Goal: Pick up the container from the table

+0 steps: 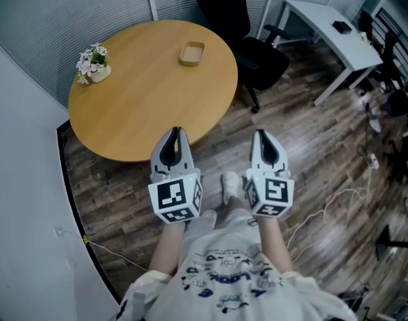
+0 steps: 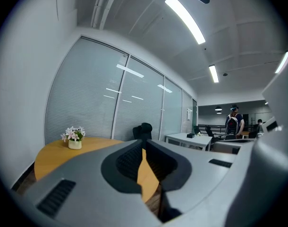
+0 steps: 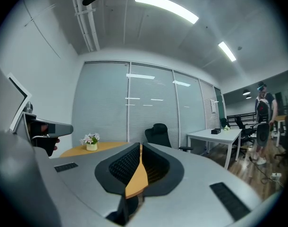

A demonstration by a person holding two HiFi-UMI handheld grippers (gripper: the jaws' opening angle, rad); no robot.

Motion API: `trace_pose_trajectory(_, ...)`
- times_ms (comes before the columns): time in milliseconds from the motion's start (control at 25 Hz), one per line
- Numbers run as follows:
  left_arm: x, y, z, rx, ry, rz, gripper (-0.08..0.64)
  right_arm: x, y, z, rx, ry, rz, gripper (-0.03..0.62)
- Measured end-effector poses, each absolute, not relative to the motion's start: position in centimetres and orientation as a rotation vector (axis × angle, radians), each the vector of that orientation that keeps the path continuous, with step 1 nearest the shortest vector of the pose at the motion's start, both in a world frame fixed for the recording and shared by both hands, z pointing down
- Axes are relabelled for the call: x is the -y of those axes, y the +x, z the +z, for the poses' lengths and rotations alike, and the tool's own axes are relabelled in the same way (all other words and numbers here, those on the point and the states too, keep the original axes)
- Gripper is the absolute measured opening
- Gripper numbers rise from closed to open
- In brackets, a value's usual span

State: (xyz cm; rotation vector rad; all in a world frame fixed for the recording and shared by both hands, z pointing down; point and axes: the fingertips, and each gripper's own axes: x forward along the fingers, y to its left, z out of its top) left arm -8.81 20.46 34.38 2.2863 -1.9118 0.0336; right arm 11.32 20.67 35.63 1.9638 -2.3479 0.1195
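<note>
Both grippers are held side by side, jaws pointed to 12. Left gripper (image 1: pixel 178 134): jaws shut tip to tip, nothing held, tips over the near rim of the round table (image 1: pixel 124 154). Right gripper (image 1: pixel 260 134): jaws also closed and empty, held off the rim over the wood floor (image 1: pixel 304 146). Open tabletop is seen ahead. The container (image 1: pixel 192 53) is placed at 12 from the left gripper, near the far rim. Flower pot (image 1: pixel 93 65) at 10, by the left edge. Office chair (image 1: pixel 247 39) at 1, behind the table.
</note>
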Motion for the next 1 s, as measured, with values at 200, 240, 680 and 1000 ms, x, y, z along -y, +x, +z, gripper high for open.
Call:
trace_pose_trajectory(200,-17.1,-8.1,34.5,1.949,2.254,0.031,0.005,-16.9,12.3,36.0,2.364,1.928,0.121,0.014)
trace_pose_trajectory(240,-16.3,-8.0,34.6,1.956,2.246,0.030,0.006,-16.0,12.4,36.0,2.370,1.922,0.115,0.014)
trace_pose_trajectory(680,-6.6,-5.5,34.6,2.025,2.174,0.028,0.043,-4.8,14.3,35.9,2.457,1.826,0.123,0.012)
trace_pose_trajectory(1000,0.1,-3.8,34.0,2.112,2.085,0.024,0.052,3.5,16.0,35.6,2.525,1.726,0.141,0.012)
